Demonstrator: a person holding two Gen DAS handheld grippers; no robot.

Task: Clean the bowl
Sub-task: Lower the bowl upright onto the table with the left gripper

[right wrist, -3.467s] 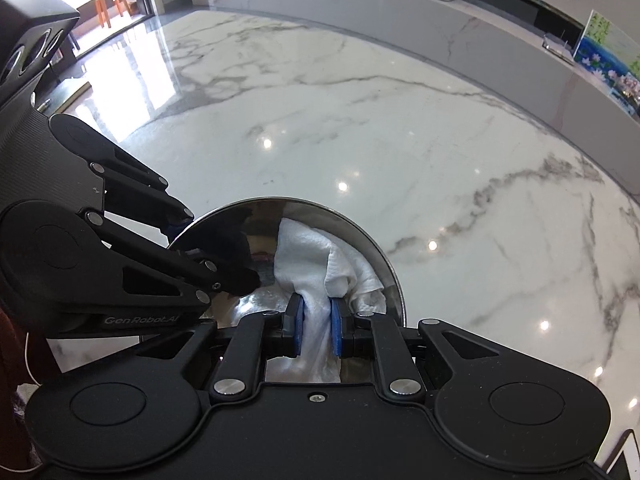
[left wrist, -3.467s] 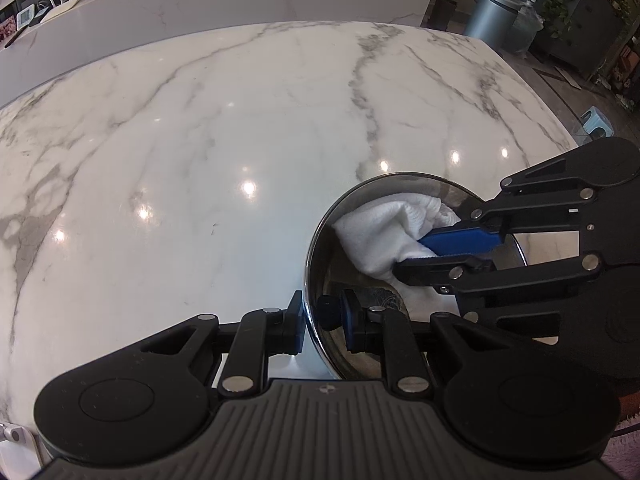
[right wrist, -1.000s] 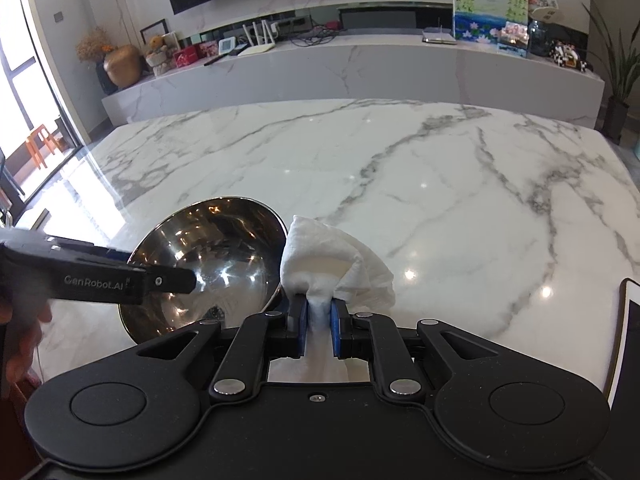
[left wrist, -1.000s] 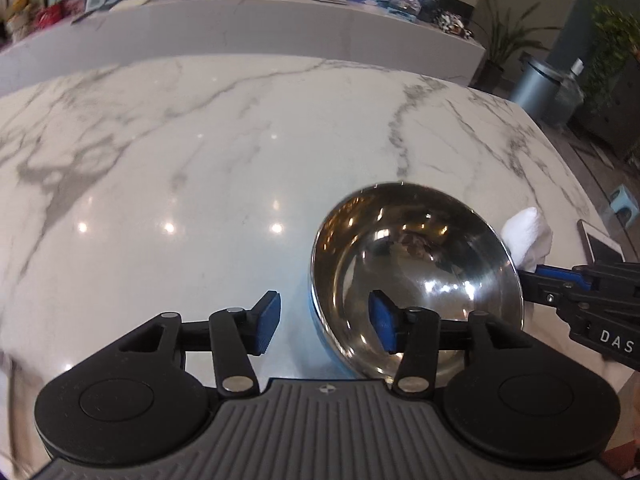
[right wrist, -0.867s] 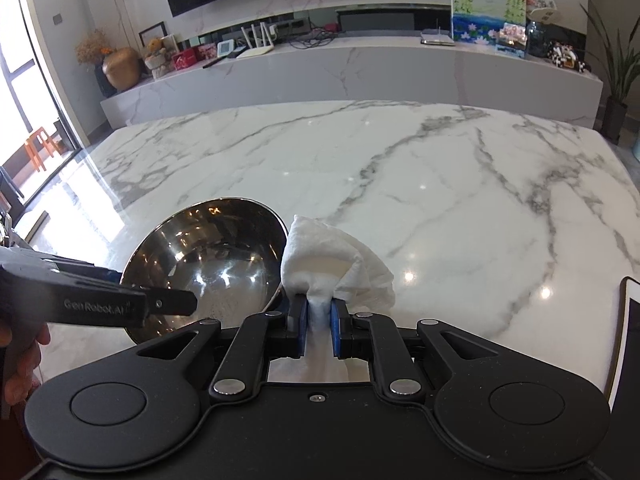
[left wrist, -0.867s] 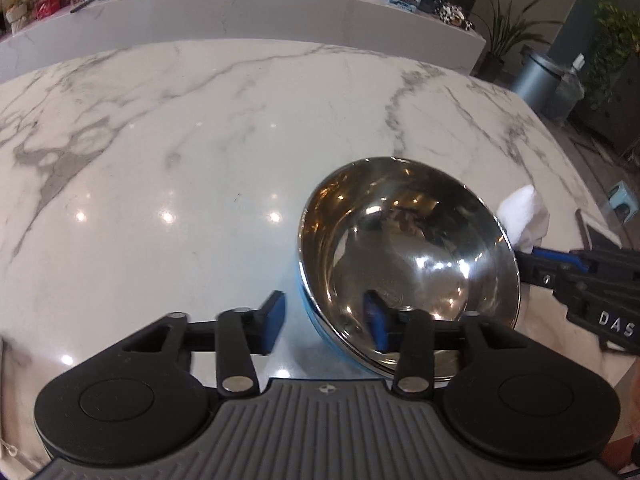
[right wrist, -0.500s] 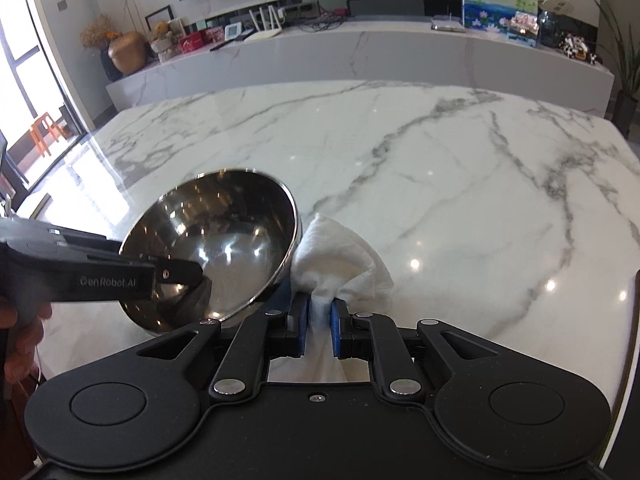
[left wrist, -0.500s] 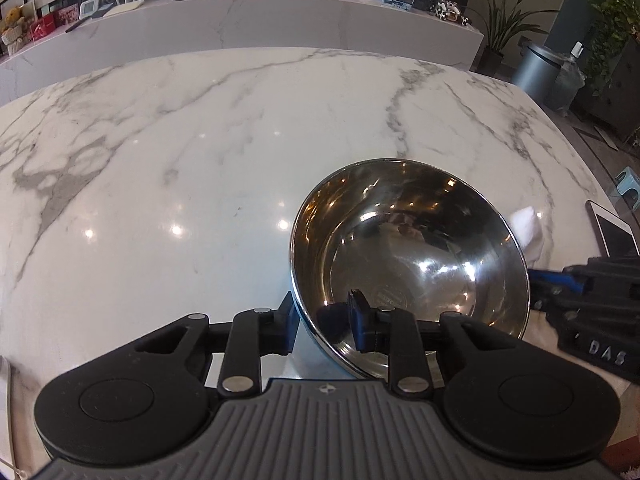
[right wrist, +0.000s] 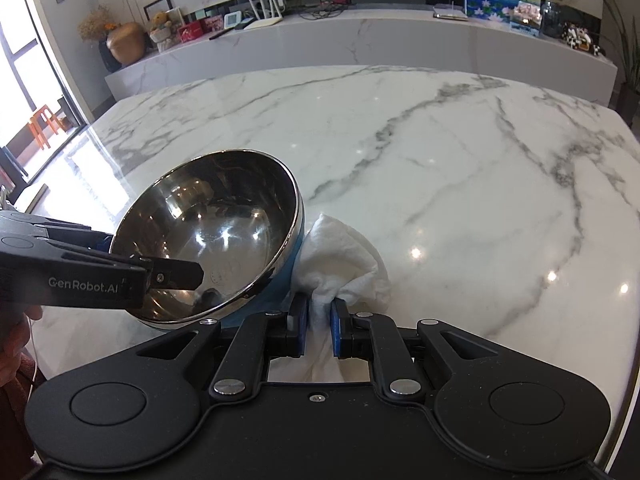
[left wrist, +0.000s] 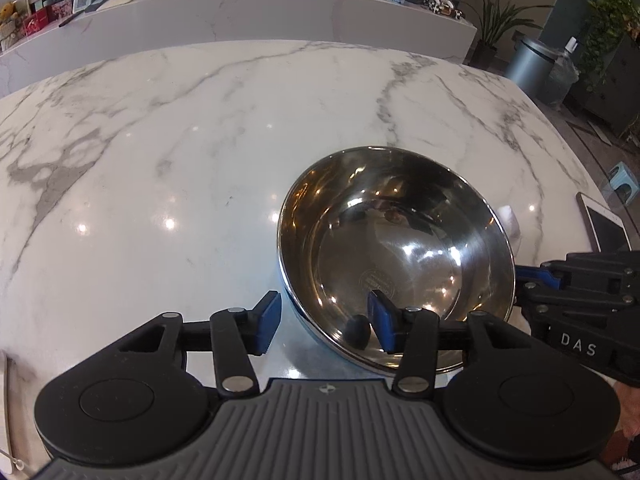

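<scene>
Each camera sits just behind its own gripper and looks down along the fingers at a slant, close over the marble tabletop (left wrist: 168, 152). The left view faces the far shelf (left wrist: 248, 4) from the bowl's (left wrist: 396, 240) left side, with the right gripper (left wrist: 532, 280) entering at its right edge. The right view faces the same shelf, with the left gripper (right wrist: 176, 274) at its left edge. Both share the bowl, the cloth (right wrist: 344, 260), seemingly a white sliver in the left view, and the tabletop beyond.

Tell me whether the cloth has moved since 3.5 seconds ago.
Yes. The cloth has come out of the bowl and now lies on the marble table beside it.
</scene>
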